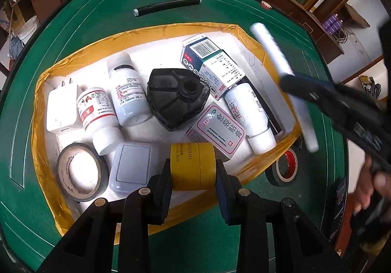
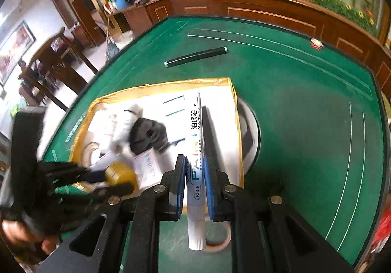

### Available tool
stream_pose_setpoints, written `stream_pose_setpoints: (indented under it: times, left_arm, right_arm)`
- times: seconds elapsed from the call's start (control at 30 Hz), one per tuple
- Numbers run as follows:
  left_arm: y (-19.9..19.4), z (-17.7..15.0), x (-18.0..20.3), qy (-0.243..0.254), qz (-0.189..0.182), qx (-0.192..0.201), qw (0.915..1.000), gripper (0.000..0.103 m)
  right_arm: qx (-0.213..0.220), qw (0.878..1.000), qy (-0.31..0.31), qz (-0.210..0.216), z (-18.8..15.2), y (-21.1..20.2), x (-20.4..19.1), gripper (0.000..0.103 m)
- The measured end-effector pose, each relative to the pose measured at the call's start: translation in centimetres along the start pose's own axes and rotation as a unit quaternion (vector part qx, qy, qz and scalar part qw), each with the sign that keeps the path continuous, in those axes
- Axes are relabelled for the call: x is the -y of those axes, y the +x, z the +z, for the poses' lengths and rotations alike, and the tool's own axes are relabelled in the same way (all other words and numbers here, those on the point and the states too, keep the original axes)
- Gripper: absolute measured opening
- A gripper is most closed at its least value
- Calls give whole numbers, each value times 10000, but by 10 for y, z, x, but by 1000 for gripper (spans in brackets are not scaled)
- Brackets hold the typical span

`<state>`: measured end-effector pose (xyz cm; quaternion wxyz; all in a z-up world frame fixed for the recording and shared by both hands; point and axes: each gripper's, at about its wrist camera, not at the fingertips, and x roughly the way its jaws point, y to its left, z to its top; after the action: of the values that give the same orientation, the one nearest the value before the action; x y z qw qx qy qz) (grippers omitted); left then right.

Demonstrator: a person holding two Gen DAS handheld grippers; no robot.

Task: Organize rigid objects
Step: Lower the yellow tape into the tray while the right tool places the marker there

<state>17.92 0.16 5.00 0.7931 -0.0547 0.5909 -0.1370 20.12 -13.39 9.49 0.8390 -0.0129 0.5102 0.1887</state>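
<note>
In the left wrist view the left tongs (image 1: pixel 193 175) sit at lower centre, closed on a yellow tape roll (image 1: pixel 193 166) that hangs over the near edge of the gold-lined tray (image 1: pixel 41 111). The tray fills the middle of the frame and holds, from left, a white plug adapter (image 1: pixel 61 106), black tape roll (image 1: pixel 81 172), two white bottles (image 1: pixel 114 104), a black filter (image 1: pixel 177 98), medicine boxes (image 1: pixel 212 62) and another bottle (image 1: pixel 251 116). At right, the right tongs (image 2: pixel 194 180) clamp a white paint marker (image 2: pixel 195 150), its long axis pointing away over the tray's right side. A dark pen (image 1: pixel 167 6) lies on the green surface (image 1: pixel 102 9) beyond the tray.
</note>
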Motion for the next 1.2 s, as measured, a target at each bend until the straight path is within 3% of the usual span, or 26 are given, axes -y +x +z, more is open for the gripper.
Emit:
stream_pose_setpoints:
  times: [0.27, 0.63, 0.7, 0.77, 0.83, 0.93, 1.2]
  left_arm:
    - [5, 2, -7, -39, -40, -76, 10000, 33]
    - [8, 4, -3, 19, -38, -72, 10000, 34]
    - [6, 3, -2, -1, -63, -45, 10000, 41]
    - [1, 2, 1, 21, -21, 63, 10000, 57]
    - [-4, 0, 2, 33, 4, 130, 9999, 65]
    - [-9, -3, 3, 16, 87, 193, 9998, 65]
    - [-37, -22, 5, -164, 127, 600, 9980, 65]
  right_arm:
    - [-366, 9977, -322, -470, 21, 47, 4, 14]
    - [-531, 9963, -332, -585, 21, 67, 11, 14]
    - [-509, 9965, -326, -577, 21, 65, 11, 14]
    - [-473, 9969, -310, -552, 20, 60, 11, 15]
    - [-376, 9977, -254, -500, 19, 51, 12, 15]
    - [-214, 9989, -127, -402, 16, 34, 15, 27]
    - [227, 9990, 325, -214, -15, -18, 32, 39]
